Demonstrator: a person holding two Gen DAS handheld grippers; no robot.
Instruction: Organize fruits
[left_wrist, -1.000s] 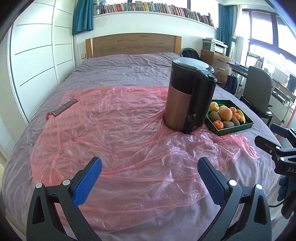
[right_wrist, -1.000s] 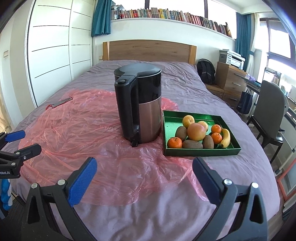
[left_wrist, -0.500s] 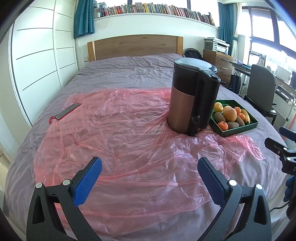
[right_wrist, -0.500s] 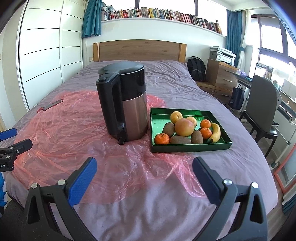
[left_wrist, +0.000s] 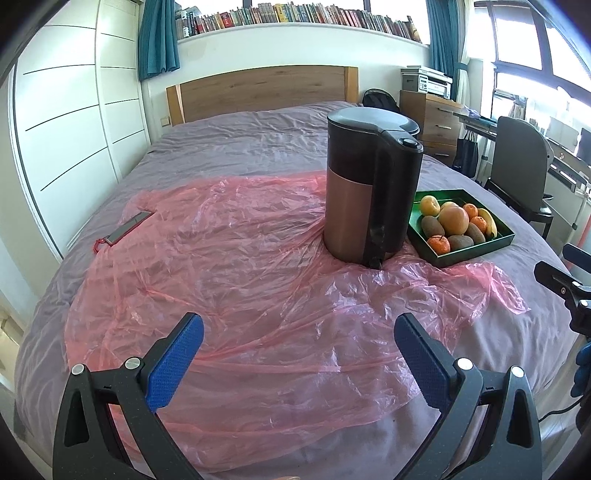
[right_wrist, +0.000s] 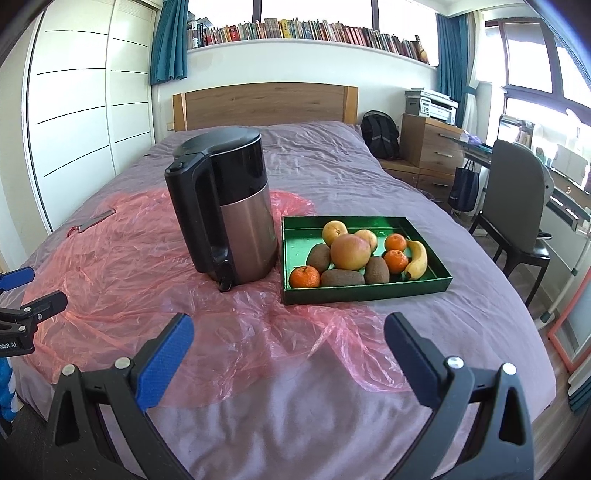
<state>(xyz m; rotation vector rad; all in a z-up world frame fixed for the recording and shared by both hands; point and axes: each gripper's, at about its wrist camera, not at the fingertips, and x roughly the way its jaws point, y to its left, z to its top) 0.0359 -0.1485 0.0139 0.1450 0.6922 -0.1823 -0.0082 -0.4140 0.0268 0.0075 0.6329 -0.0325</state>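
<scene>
Since a second ago both views have slid sideways: in the right wrist view the kettle (right_wrist: 225, 210) and the green tray (right_wrist: 365, 291) now sit further left in the picture, and in the left wrist view the kettle stands nearer the middle with more of the tray showing. We take the kettle as our landmark; it stands upright on a pink plastic sheet (left_wrist: 229, 266) spread over the bed (right_wrist: 332, 173). The tray lies just to the right of the kettle, its near left corner resting on the sheet's edge. Inside it we see a large grapefruit (right_wrist: 350, 251) in the middle, kiwis (right_wrist: 342, 277) along the near side, a tangerine (right_wrist: 304, 277) at the corner closest to the kettle, two more tangerines and a banana (right_wrist: 417, 259) on the side away from the kettle, and two yellowish round fruits behind the grapefruit. Well to the left of the kettle, at the sheet's far edge, lies a flat grey bar with a red loop (left_wrist: 123, 230). Our left tongs (left_wrist: 297, 354) hover over the sheet in front of the kettle, blue pads spread wide and holding nothing. Our right tongs (right_wrist: 288, 350) hover in front of the kettle and tray, likewise spread apart and empty.
</scene>
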